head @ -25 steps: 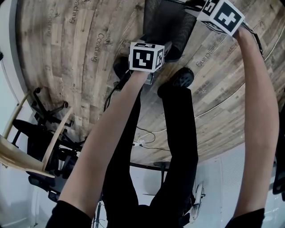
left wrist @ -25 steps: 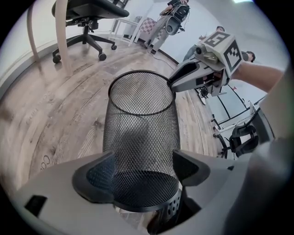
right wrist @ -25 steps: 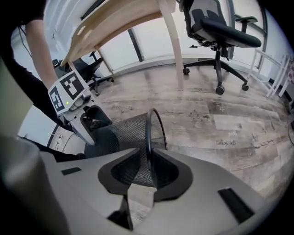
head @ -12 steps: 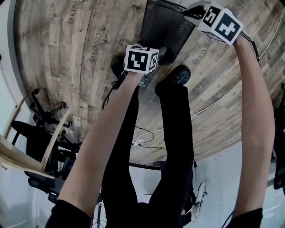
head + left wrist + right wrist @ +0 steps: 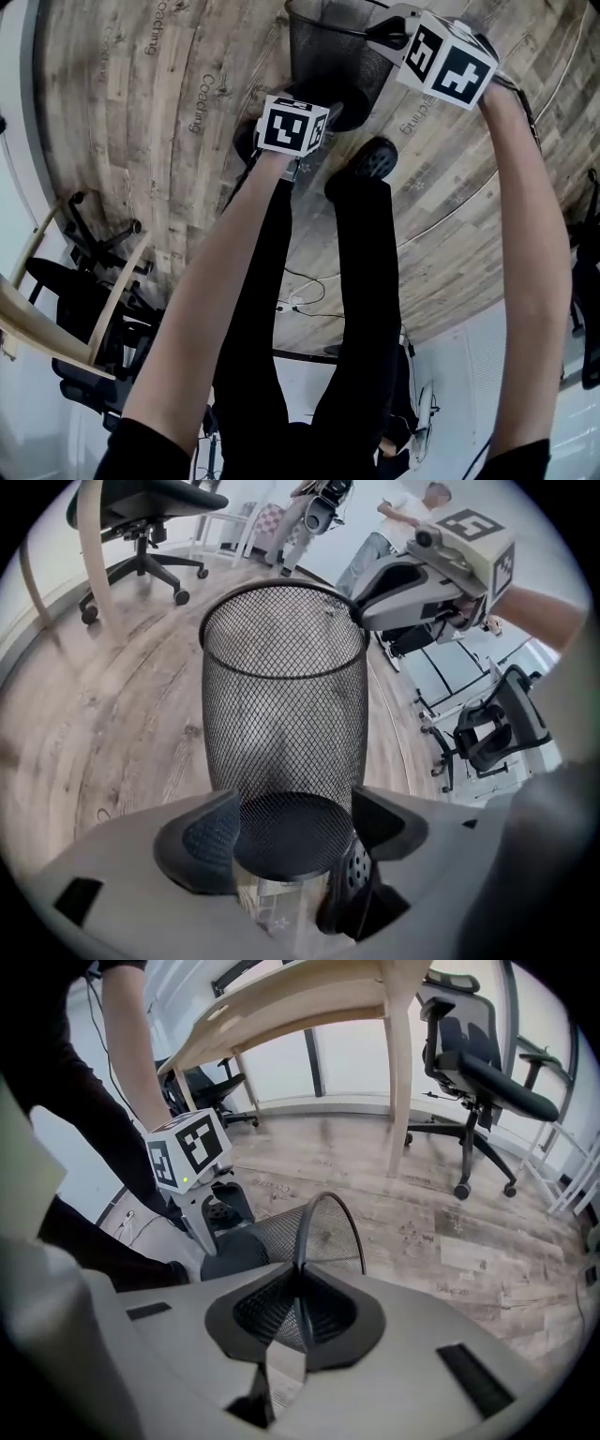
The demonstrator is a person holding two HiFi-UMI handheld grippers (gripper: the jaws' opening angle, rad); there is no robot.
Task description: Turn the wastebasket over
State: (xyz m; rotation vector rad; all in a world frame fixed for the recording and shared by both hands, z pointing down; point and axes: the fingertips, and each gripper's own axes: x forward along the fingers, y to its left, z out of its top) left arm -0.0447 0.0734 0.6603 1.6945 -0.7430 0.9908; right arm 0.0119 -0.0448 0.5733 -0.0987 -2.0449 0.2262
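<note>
At twelve o'clock in the head view hangs the wastebasket (image 5: 333,56) — left tongs (image 5: 292,832) clamped across its base, right tongs (image 5: 298,1312), jaws just closing, pinching its rim. Mid-turn, I judge; next, swing rim and base round together.

Item: black cylindrical wire-mesh wastebasket (image 5: 281,705). We record it tipped at a slant, solid round base lowest, open rim raised and facing away; apparently clear of the plank floor (image 5: 122,714).
</note>
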